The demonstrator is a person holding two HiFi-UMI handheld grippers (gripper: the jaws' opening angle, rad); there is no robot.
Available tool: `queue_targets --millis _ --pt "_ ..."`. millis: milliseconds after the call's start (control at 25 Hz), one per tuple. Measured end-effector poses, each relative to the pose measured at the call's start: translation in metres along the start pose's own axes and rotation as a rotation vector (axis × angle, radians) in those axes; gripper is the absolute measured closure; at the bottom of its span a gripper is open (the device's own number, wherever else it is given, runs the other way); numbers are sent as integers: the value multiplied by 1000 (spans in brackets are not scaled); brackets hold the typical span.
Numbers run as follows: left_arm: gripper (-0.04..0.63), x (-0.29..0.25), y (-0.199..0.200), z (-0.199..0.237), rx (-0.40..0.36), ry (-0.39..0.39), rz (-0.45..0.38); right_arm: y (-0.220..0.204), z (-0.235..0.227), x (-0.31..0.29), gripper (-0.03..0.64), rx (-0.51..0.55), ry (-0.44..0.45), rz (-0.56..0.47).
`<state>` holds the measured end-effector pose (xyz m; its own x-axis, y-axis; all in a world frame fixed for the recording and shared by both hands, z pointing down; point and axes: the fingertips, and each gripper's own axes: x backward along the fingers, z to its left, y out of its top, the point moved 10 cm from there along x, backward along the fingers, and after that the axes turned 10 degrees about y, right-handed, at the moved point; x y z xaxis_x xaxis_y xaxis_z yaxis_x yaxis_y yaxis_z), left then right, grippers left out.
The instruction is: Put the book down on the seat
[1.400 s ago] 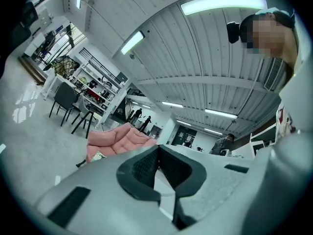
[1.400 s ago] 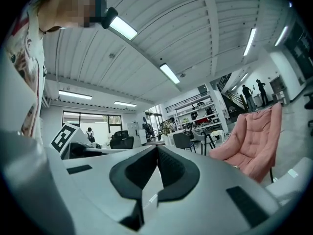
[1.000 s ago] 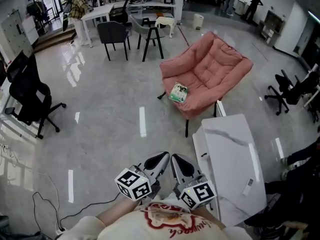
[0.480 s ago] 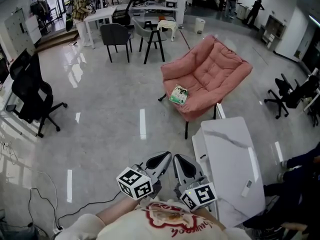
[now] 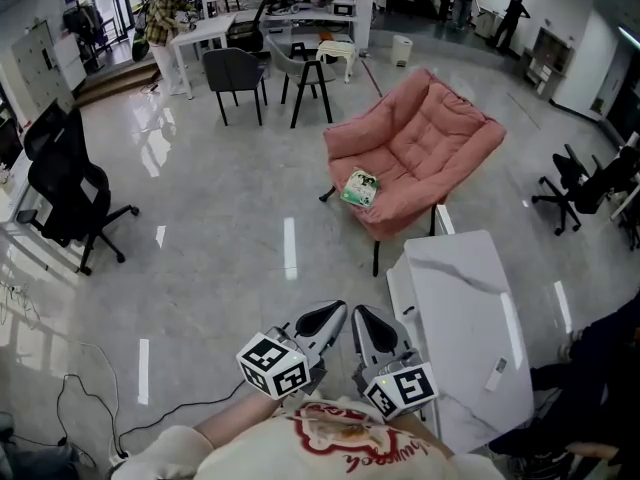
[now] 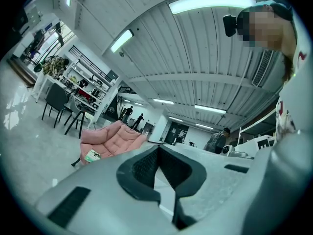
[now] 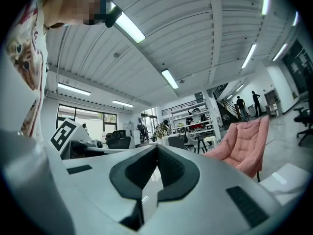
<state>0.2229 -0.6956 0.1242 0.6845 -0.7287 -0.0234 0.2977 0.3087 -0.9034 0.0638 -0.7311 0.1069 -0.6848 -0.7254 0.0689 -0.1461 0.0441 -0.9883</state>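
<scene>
Pink chair (image 5: 430,138); book (image 5: 359,187) perhaps green-white.

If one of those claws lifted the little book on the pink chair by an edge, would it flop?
The book looks small and thin, so it is probably light and likely to bend or fan open if pinched by one edge. It lies on the quilted seat of the pink chair, which would probably give under a push.

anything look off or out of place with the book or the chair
Only mildly: the book lies askew near the front edge of the pink chair seat. Nothing looks spilled or damaged.
</scene>
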Motion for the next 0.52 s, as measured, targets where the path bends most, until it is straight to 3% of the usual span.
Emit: queue_targets --millis 520 --pt "591 3 -1 -1 32 -5 -9 3 5 7 615 4 4 -10"
